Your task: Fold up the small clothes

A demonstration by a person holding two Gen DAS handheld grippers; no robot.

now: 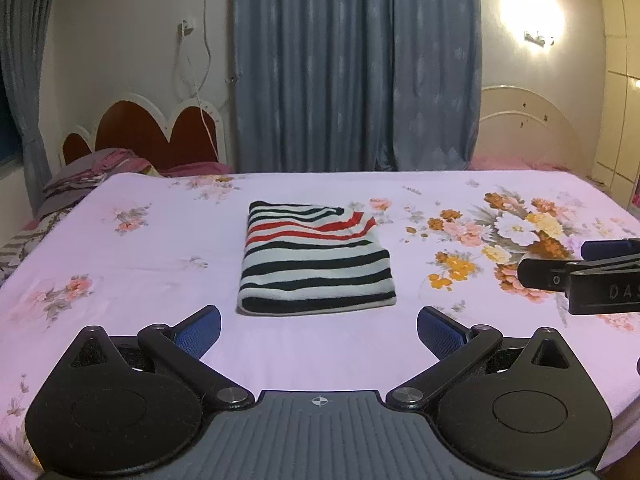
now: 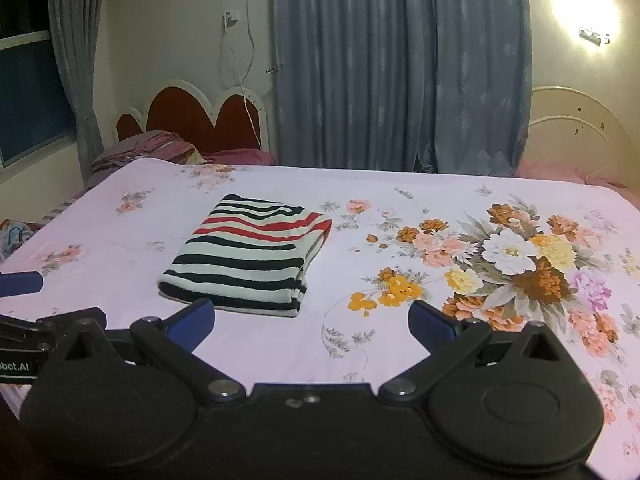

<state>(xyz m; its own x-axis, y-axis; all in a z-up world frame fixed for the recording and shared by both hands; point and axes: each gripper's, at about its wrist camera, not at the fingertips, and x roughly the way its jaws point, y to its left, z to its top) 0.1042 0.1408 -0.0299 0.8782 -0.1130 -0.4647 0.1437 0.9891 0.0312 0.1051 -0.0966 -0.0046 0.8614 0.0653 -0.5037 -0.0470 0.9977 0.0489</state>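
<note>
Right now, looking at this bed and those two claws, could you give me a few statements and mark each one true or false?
1. The striped garment lies folded on the floral sheet. True.
2. The left claw grips the garment. False: it is open and holds nothing.
3. The right claw is open and empty. True.
4. The curtain behind the bed is red. False: it is blue-grey.
</note>
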